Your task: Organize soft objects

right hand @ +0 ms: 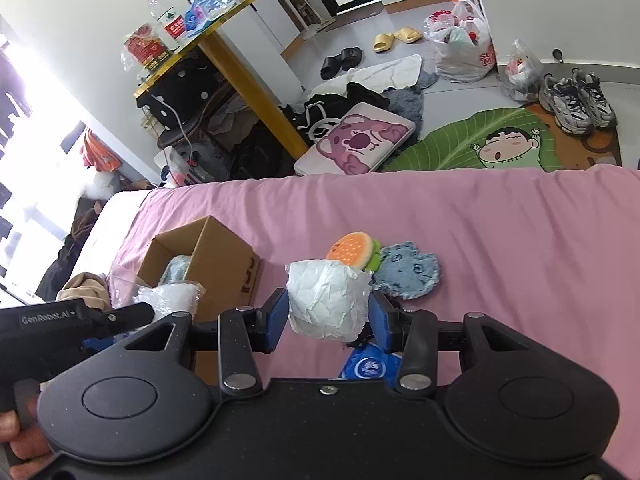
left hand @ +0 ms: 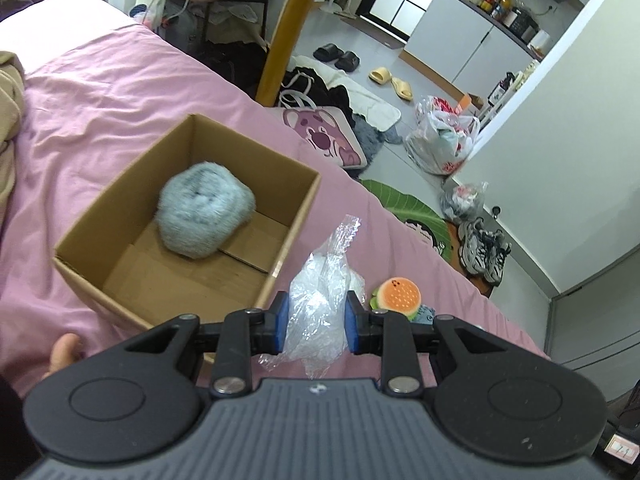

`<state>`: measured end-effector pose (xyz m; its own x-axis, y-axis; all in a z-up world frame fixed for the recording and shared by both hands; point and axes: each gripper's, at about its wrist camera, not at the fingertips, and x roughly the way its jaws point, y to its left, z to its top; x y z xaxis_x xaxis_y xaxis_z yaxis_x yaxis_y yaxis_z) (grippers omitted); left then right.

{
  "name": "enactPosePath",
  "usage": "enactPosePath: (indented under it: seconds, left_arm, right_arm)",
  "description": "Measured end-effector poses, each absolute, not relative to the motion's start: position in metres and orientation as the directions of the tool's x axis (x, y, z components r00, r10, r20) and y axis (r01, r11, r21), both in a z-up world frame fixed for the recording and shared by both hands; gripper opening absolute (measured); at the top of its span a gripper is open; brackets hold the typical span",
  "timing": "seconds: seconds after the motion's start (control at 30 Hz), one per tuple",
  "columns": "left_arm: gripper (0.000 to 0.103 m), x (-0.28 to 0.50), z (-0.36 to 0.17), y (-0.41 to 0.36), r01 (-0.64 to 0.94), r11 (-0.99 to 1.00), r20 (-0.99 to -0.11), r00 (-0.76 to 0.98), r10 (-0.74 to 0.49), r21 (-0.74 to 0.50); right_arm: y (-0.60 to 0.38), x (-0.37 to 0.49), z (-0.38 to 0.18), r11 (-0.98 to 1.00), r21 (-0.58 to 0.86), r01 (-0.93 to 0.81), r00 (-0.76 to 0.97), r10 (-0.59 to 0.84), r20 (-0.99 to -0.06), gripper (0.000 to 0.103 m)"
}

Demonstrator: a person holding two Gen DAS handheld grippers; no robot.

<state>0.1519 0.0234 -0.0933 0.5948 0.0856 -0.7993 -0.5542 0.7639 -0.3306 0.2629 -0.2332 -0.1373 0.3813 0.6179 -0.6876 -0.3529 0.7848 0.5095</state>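
Observation:
My left gripper is shut on a crumpled clear plastic bag, held just right of an open cardboard box on the pink bed. Inside the box lies a fluffy grey-blue plush. My right gripper is shut on a white crumpled tissue wad. Beyond it on the bed lie an orange burger plush and a blue fuzzy plush. The burger plush also shows past my left fingers. A blue tissue pack lies under the right gripper. The left gripper's body holds the plastic bag beside the box.
The pink bedsheet stretches to the right. A beige garment lies at the bed's left. Off the bed stand a yellow-legged table, a pink bear case, shoes, bags and a green rug.

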Motion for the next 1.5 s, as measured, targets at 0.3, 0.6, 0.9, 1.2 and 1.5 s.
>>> enactPosePath:
  seconds: [0.3,0.6,0.9,1.2,1.5]
  left_arm:
    - [0.027,0.132,-0.075,0.05,-0.576,0.742,-0.77,0.624,0.129,-0.342]
    - [0.027,0.113,-0.072,0.086,-0.616,0.707,-0.762,0.625,0.172,-0.346]
    - [0.027,0.106,-0.08,0.115,-0.641,0.675,-0.762,0.623,0.179,-0.366]
    - [0.027,0.119,-0.102,0.134,-0.675,0.647,-0.785,0.591,0.185,-0.355]
    - [0.027,0.124,-0.127,0.15,-0.707,0.611,-0.818,0.552,0.163,-0.355]
  right_arm:
    - [-0.222,0.253,-0.133,0.781,0.51,-0.362,0.385,0.623,-0.681,0.043]
    - [-0.206,0.242,-0.13,0.786,0.502,-0.361,0.395,0.616,-0.681,0.043]
    - [-0.179,0.233,-0.116,0.784,0.474,-0.4,0.386,0.613,-0.689,0.043]
    - [-0.146,0.229,-0.097,0.752,0.489,-0.442,0.341,0.645,-0.684,0.043]
    - [-0.105,0.227,-0.096,0.747,0.478,-0.462,0.311,0.641,-0.701,0.043]
